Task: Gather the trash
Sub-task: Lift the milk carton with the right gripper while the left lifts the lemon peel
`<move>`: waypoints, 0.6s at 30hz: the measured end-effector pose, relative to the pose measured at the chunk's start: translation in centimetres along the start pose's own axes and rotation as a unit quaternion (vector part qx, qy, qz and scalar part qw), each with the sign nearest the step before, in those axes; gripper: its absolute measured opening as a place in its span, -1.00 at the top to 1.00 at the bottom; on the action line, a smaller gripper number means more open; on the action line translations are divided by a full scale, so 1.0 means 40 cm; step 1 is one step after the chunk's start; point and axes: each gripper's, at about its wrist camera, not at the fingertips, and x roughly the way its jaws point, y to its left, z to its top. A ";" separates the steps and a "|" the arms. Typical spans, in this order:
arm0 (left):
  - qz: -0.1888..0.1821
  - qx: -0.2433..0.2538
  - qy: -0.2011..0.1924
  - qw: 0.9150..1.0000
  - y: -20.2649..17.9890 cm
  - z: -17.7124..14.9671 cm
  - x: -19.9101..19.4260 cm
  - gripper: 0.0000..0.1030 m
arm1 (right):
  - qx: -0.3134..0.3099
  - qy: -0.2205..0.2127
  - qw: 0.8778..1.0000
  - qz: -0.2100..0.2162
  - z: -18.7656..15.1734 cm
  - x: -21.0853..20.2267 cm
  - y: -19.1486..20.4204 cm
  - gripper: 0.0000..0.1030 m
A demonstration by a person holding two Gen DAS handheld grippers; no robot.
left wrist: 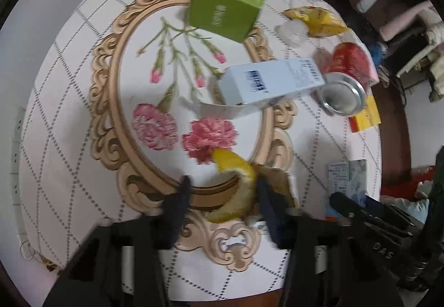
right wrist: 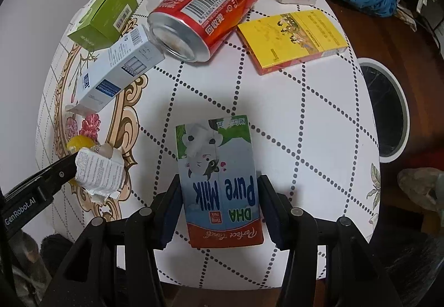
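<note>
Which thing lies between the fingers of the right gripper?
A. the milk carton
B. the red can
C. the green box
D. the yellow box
A: in the right wrist view the milk carton lies between the two fingers of the right gripper, which flank its sides, while the red can lies on its side farther off on the table.

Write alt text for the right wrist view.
The right tool straddles a Pure Milk carton lying flat on a round patterned table. Beyond lie a tipped red can, a yellow box, a white-blue box and a green box.
</note>
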 end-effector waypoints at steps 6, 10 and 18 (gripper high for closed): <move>0.027 0.023 -0.020 0.999 -0.024 -0.002 -0.019 0.85 | -0.002 -0.007 1.000 0.002 -0.004 -0.008 0.002 -0.04; 0.029 0.006 -0.037 0.999 0.006 -0.005 -0.054 0.87 | 0.000 -0.015 1.000 0.010 -0.011 -0.032 -0.012 -0.04; 0.043 0.005 -0.084 0.996 0.016 -0.008 -0.170 0.88 | 0.004 -0.043 0.999 0.031 -0.014 -0.111 -0.041 -0.04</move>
